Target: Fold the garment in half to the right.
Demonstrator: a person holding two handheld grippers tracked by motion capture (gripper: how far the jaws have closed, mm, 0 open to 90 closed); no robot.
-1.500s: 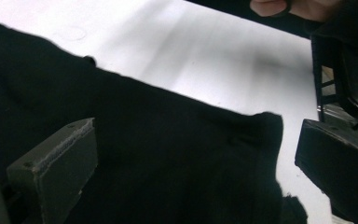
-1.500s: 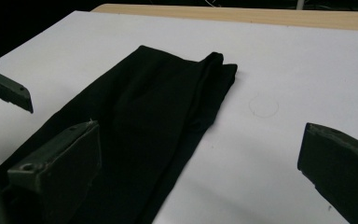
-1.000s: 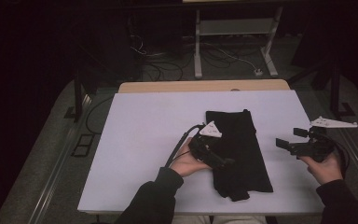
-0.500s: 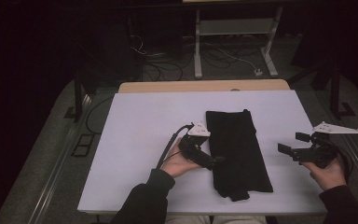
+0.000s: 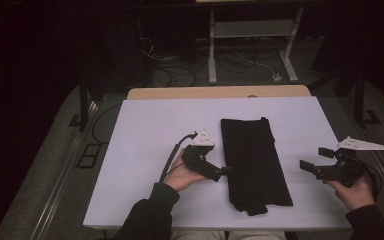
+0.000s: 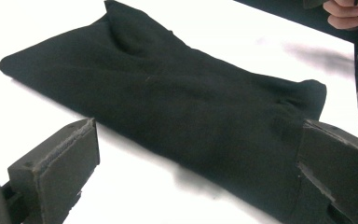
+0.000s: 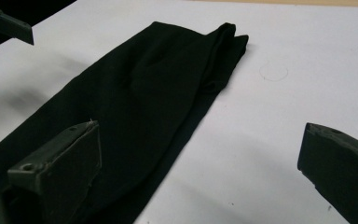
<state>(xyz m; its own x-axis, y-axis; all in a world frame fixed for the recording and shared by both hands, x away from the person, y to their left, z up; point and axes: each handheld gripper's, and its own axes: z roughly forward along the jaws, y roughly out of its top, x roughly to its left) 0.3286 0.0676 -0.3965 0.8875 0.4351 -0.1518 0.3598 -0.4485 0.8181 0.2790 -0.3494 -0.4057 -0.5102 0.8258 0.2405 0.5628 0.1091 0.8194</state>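
Observation:
A black cloth, folded into a long strip, lies flat on the white table, running from the middle toward the front edge. My left gripper rests in a hand just left of the cloth, its tips at the cloth's left edge. In the left gripper view the jaws stand wide apart, with the cloth ahead of them and nothing between them. My right gripper hovers to the right of the cloth, apart from it and open. In the right gripper view the cloth lies ahead and to the left.
A wooden strip borders the table's far edge. Beyond it are a dark floor with cables and a metal stand. The table's right edge runs close to my right gripper. Bare white surface lies on both sides of the cloth.
My left gripper has drawn back leftward from over the cloth to its left edge. My right gripper has drifted slightly right and toward the person.

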